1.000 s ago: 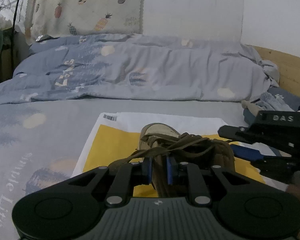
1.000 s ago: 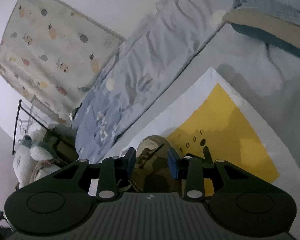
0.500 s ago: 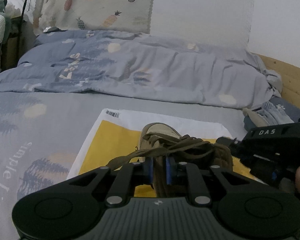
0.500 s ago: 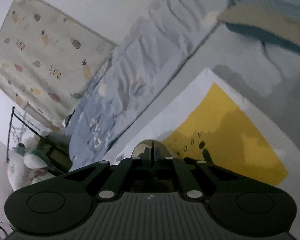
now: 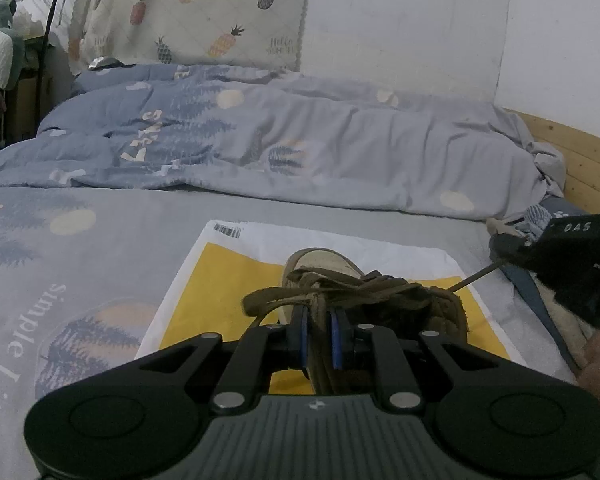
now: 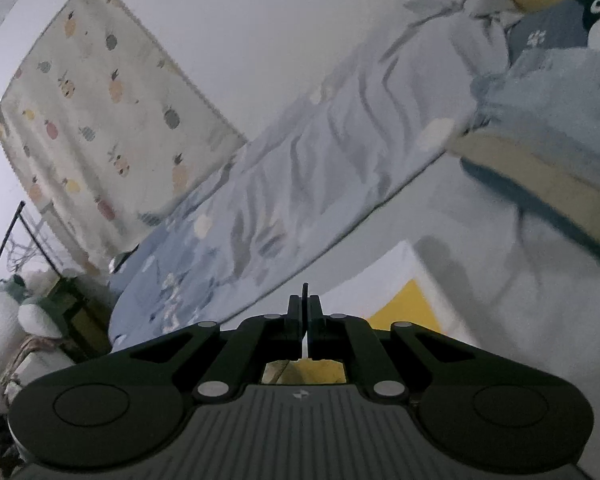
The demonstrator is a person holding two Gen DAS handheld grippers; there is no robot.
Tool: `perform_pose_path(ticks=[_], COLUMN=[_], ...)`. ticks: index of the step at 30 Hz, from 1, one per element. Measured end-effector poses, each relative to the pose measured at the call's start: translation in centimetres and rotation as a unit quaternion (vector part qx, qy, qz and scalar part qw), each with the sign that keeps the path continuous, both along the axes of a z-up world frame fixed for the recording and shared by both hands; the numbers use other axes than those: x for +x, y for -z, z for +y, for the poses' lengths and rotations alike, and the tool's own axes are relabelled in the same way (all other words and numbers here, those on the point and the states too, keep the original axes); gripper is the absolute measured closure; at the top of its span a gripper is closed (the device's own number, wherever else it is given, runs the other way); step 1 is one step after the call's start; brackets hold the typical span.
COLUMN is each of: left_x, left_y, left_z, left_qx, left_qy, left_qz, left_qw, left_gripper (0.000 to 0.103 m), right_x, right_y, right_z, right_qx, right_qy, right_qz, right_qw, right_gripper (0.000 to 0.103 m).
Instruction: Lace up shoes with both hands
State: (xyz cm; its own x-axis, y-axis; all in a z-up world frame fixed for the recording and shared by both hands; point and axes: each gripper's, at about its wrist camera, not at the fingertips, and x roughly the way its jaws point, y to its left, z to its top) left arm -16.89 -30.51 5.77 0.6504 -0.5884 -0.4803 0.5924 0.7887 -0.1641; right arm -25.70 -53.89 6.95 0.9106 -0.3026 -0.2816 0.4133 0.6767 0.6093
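A brown shoe (image 5: 380,300) lies on a yellow and white bag (image 5: 228,280) on the bed. My left gripper (image 5: 319,320) is shut on the shoe's brown side wall, which sits between the blue pads. A thin lace end (image 5: 476,276) runs taut from the shoe's right side up to my right gripper (image 5: 500,248) at the right edge. In the right wrist view my right gripper (image 6: 305,312) is shut, and the dark lace tip (image 6: 305,292) pokes up between its fingers. The shoe itself is hidden below that view.
A rumpled blue duvet (image 5: 300,152) fills the far side of the bed under a pineapple-print cloth (image 5: 196,12). A wooden bed frame (image 5: 580,160) and folded clothes (image 5: 540,216) sit at the right. A hand (image 5: 596,364) holds the right gripper.
My right gripper's jaws closed on the lace end, then it rose and drew back to the right, pulling the lace taut. The shoe left the right wrist view. The left gripper kept its hold.
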Motion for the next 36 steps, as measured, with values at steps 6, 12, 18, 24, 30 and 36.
perform_pose_path(ticks=[6,12,18,24,30,36], left_x=[-0.1,-0.1,-0.1,0.0,0.1,0.1], left_y=[0.0,0.1,0.1,0.2,0.3,0.4], left_z=[0.0,-0.1,-0.3,-0.4,-0.7,-0.6], left_qx=[-0.001,-0.003,-0.008,-0.016,-0.023,-0.026], left_qy=[-0.001,-0.004,-0.010,-0.024,-0.037,-0.047], left_qz=[-0.001,-0.001,0.000,0.007,0.015,0.023], left_qw=[1.0000,1.0000,0.9999,0.9996,0.9989,0.9983], left_gripper=[0.092,0.092,0.092,0.092,0.092,0.092], right_x=[-1.3,-2.0,-3.3,-4.5,-5.3,-5.7], right_y=[-0.4,-1.0,-1.3,-1.6,-1.5,-1.1], right_z=[-2.0,-2.4,-3.2,-3.7,-4.3,-4.9], right_qx=[-0.007,-0.036,-0.052,-0.068,-0.075,-0.074], right_qy=[0.042,0.051,0.068,0.083,0.088,0.085], right_qz=[-0.002,0.007,0.012,0.020,0.036,0.053], right_qw=[0.999,0.998,0.996,0.994,0.993,0.992], right_gripper=[0.101,0.101,0.101,0.101,0.101,0.101])
